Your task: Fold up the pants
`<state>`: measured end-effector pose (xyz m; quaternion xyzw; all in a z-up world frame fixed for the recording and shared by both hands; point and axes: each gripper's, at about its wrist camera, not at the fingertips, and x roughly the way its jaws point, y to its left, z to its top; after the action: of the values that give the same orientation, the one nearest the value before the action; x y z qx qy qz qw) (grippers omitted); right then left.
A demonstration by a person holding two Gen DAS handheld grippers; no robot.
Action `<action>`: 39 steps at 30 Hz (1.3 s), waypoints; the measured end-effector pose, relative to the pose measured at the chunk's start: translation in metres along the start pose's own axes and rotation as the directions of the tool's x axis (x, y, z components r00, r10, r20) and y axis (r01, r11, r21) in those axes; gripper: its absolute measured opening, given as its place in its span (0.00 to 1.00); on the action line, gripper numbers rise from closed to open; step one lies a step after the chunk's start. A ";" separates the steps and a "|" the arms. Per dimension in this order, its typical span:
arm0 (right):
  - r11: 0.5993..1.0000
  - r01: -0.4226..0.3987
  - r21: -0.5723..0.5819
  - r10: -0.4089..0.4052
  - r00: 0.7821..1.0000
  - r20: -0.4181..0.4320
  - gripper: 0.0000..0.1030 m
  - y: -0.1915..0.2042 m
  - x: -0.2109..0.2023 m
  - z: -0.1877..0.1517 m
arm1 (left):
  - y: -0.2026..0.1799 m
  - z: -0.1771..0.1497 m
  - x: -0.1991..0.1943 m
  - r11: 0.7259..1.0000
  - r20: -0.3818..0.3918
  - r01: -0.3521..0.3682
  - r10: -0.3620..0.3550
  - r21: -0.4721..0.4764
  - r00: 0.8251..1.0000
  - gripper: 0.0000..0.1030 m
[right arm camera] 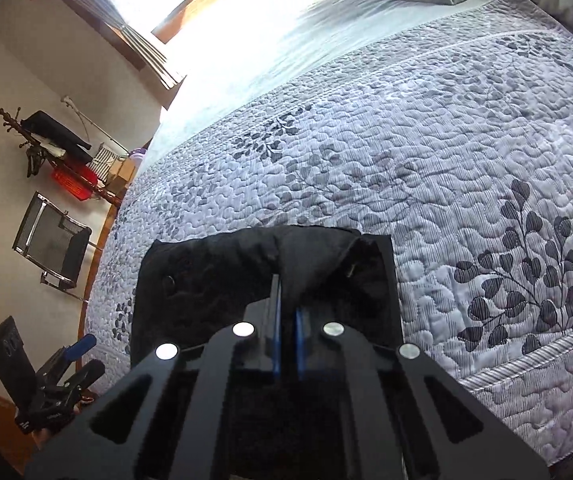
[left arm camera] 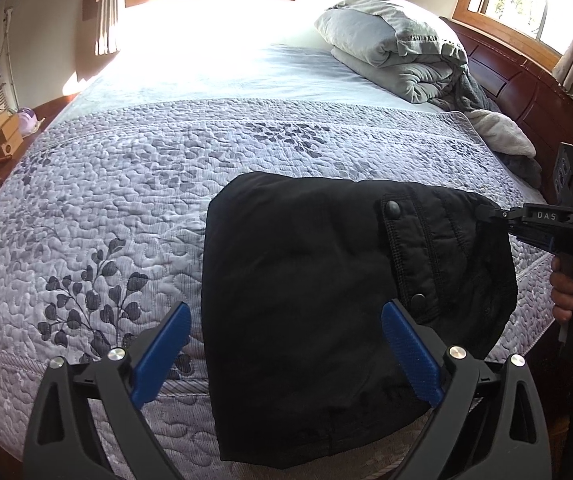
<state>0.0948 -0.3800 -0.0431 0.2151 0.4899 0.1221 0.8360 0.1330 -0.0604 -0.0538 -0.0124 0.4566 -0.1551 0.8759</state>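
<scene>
With right gripper (right arm camera: 286, 304) clamped on pants (left arm camera: 318, 280) at three o'clock, left gripper (left arm camera: 282, 344) wide apart, ready to fold.

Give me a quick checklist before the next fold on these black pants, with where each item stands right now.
1. Right claw gripping the black pants: ok, shut on a pinched ridge of fabric at the edge.
2. Left claw ready to grab: ok, wide open over the pants, pads not pressing on them.
3. Pants lying flat on the quilt: not ok, fabric bunches up at the right claw.
4. Snap buttons clear of either grip: ok.
5. Bare quilt beside the pants for folding over: ok.
6. Pants hem at the near edge of the bed: cannot tell, the claw hides it.
</scene>
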 end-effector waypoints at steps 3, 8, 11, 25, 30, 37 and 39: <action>0.997 0.072 -0.025 -0.073 0.996 -0.045 0.04 -0.005 0.024 -0.008 | 0.006 -0.002 0.002 1.000 -0.010 -0.009 0.009 -0.012 1.000 0.94; 0.997 0.077 -0.021 -0.078 0.996 -0.035 0.27 -0.012 0.030 -0.014 | 0.017 -0.005 0.004 0.999 -0.021 -0.020 0.019 -0.040 1.000 0.94; 0.999 0.054 -0.008 -0.054 0.999 0.004 0.51 -0.014 0.005 -0.022 | 0.021 -0.008 0.005 0.999 -0.029 -0.026 0.025 -0.046 0.999 0.94; 0.996 -0.037 0.082 0.047 0.990 -0.134 0.37 -0.034 -0.008 -0.104 | 0.018 -0.023 0.005 0.999 -0.066 -0.019 0.016 -0.051 0.998 0.94; 0.998 -0.045 0.048 0.051 0.992 -0.113 0.32 -0.026 -0.011 -0.101 | 0.014 -0.024 0.006 0.998 -0.077 -0.011 0.006 -0.055 0.997 0.94; 0.999 -0.048 0.000 0.048 0.998 -0.034 0.17 -0.010 -0.049 -0.085 | 0.015 -0.026 0.011 0.997 -0.099 -0.009 0.002 -0.071 0.995 0.94; 0.999 -0.053 0.008 0.053 0.998 -0.029 0.13 -0.012 -0.051 -0.083 | 0.014 -0.027 0.012 0.998 -0.100 -0.006 -0.001 -0.069 0.995 0.94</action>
<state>-0.0024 -0.3922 -0.0450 0.2292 0.4965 0.1454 0.8245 0.1218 -0.0469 -0.0812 -0.0345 0.5052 -0.1384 0.8512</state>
